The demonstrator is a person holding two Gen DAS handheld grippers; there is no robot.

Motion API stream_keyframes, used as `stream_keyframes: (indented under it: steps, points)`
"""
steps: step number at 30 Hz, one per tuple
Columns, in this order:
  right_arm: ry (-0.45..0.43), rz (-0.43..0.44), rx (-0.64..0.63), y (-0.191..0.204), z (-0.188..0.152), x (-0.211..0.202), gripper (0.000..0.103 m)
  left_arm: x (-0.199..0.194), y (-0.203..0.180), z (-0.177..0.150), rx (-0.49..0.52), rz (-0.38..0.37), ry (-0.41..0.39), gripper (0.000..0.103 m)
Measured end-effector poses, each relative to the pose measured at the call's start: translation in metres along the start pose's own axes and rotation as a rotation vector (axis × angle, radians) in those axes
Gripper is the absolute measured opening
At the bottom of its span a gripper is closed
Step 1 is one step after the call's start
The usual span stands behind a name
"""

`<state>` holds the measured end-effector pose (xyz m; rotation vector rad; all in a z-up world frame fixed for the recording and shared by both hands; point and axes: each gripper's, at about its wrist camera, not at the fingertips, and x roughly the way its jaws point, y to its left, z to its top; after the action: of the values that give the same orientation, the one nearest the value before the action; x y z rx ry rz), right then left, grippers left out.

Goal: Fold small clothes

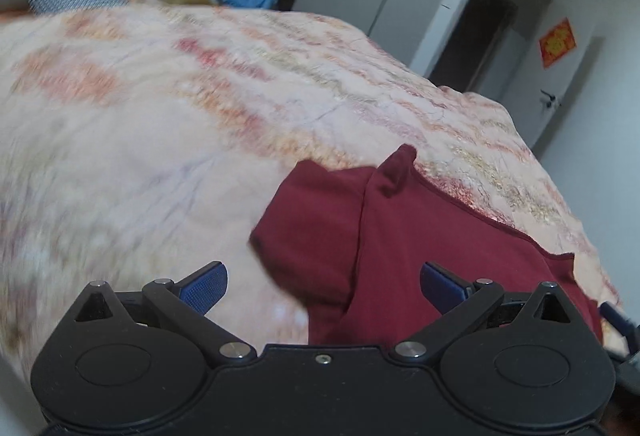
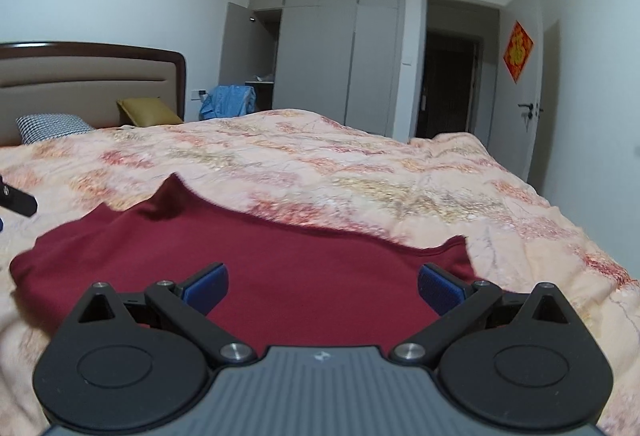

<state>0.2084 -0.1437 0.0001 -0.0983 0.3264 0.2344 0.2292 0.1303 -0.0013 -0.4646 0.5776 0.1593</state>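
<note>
A dark red garment (image 1: 400,236) lies flat on the patterned bedspread (image 1: 160,116), with a small peak raised at its far edge. My left gripper (image 1: 323,288) is open and empty, just above the garment's left part. In the right wrist view the same garment (image 2: 280,256) spreads wide under my right gripper (image 2: 323,288), which is open and empty over its middle. Part of the left gripper (image 2: 16,200) shows at the left edge there.
The bedspread (image 2: 360,172) covers a large bed with a brown headboard (image 2: 92,76). A checked pillow (image 2: 52,126) and a yellow-green pillow (image 2: 148,111) lie at its head. Blue cloth (image 2: 228,101), grey wardrobes (image 2: 340,48) and a dark doorway (image 2: 448,84) stand beyond.
</note>
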Motion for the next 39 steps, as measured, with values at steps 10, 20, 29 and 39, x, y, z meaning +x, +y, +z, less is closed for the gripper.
stream_keyframes:
  steps: [10,20,29,39]
  points:
    - [0.048,0.004,-0.067,0.032,-0.048,0.017,0.103,0.018,0.004,-0.038,-0.176,-0.170,0.064,0.102]
    - [-0.001,0.010,-0.048,0.029,-0.063,0.015,0.103,0.031,-0.004,-0.052,-0.143,-0.175,0.041,0.102]
    - [-0.034,-0.031,-0.101,0.037,-0.068,0.010,0.103,0.030,-0.006,-0.055,-0.118,-0.164,0.031,0.102]
    - [-0.041,-0.041,-0.116,0.039,-0.068,0.009,0.103,0.029,-0.008,-0.056,-0.199,-0.275,0.043,0.102]
